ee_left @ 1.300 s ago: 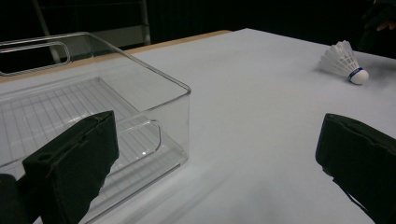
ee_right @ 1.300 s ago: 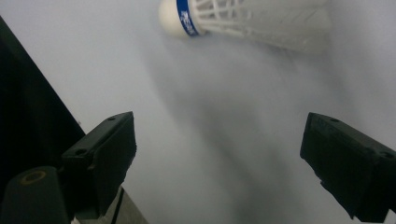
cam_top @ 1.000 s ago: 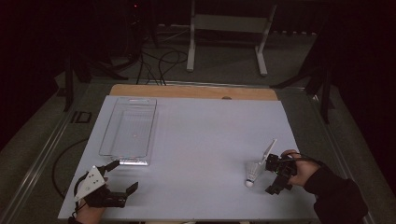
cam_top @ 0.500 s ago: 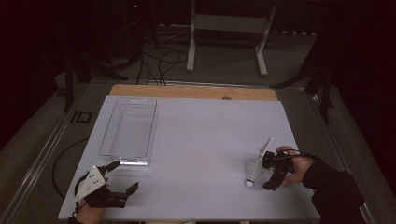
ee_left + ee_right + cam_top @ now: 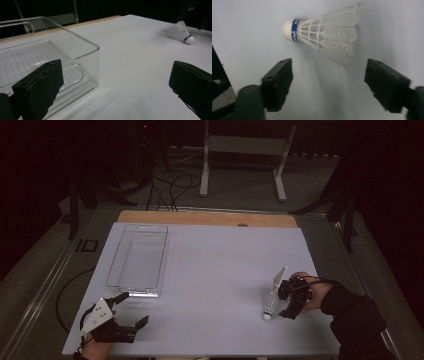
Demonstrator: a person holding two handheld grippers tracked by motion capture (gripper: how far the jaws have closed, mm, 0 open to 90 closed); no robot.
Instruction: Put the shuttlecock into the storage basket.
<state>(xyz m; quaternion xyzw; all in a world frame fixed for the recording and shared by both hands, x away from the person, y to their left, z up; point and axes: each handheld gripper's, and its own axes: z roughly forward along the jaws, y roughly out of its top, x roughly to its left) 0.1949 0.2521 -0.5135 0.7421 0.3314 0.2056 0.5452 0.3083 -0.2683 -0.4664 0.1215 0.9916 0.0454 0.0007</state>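
White table [image 5: 215,280] bears shuttlecock [image 5: 324,28] beyond spread jaws.

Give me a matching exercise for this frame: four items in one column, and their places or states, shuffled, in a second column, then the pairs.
Items
1. shuttlecock
2. clear bin
3. left gripper
4. right gripper

Places or states
A. empty, at the table's left side
B. open, near the table's front left corner
C. lying on its side, cork toward the front edge
D. open, jaws apart just short of the feathers

Pairs: 1-C, 2-A, 3-B, 4-D
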